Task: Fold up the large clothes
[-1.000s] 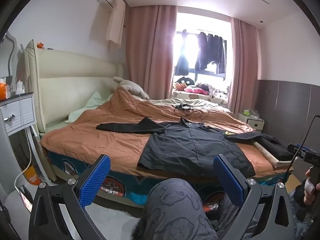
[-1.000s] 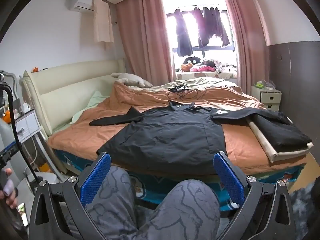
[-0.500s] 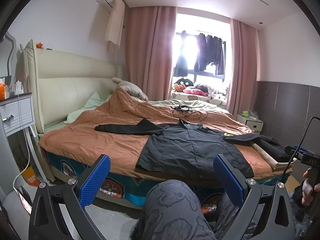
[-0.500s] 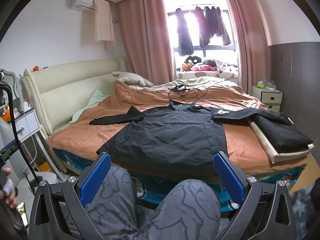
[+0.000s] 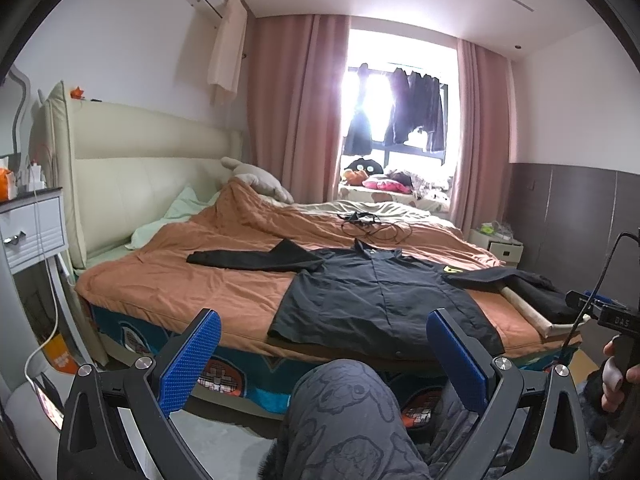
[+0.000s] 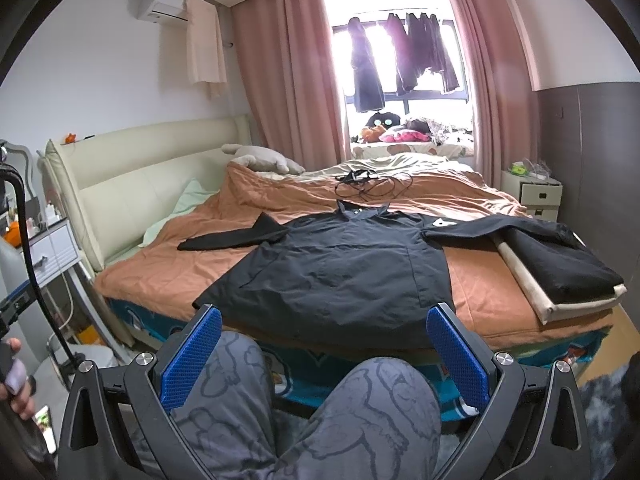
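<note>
black shirt [image 6: 340, 264] lies spread flat on the bed [image 6: 160, 264], sleeves out, unfolded. left tool [image 5: 320, 350] and right tool [image 6: 322, 346] both wide apart, empty, short of the bed. folding judged not yet started.

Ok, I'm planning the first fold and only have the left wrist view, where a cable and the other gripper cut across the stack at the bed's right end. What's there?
Observer: The right wrist view shows it whole: a folded black garment lying on a folded cream cloth.
Operator: Does the shirt touch it?
Observer: Yes, the black shirt has one sleeve draped across the stack's far end.
Operator: Is the right gripper free?
Observer: Yes, the right gripper has its jaws wide apart, holding nothing.
</note>
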`<action>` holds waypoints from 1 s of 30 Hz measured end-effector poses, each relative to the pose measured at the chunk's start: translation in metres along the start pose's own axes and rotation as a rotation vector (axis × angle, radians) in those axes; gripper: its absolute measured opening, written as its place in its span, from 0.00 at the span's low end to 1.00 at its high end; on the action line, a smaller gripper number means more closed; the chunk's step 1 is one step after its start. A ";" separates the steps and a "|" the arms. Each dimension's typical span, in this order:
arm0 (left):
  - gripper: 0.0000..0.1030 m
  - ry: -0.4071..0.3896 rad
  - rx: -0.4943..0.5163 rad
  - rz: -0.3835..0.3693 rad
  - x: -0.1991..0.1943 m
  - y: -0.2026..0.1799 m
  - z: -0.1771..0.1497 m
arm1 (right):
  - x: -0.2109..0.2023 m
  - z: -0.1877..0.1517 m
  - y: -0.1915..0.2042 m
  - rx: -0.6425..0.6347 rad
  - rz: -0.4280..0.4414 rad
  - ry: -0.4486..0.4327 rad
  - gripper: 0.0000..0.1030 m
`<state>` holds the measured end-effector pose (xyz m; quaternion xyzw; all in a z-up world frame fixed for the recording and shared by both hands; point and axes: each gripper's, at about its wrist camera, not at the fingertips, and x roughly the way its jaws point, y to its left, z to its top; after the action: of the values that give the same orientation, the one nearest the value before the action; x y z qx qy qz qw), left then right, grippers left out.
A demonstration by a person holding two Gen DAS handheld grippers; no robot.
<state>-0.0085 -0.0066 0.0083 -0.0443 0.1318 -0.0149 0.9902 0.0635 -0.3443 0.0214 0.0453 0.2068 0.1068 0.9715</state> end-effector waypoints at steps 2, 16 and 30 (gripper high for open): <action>1.00 -0.001 0.000 -0.001 -0.001 0.000 0.000 | 0.000 0.000 0.000 -0.001 0.000 0.000 1.00; 1.00 -0.004 0.001 -0.010 -0.002 -0.001 -0.003 | -0.003 -0.002 0.001 -0.001 -0.005 -0.002 1.00; 1.00 -0.010 0.004 -0.015 -0.005 -0.001 -0.003 | -0.003 -0.002 0.000 -0.001 -0.007 0.001 1.00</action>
<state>-0.0144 -0.0081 0.0065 -0.0433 0.1266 -0.0223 0.9908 0.0599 -0.3447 0.0212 0.0440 0.2073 0.1037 0.9718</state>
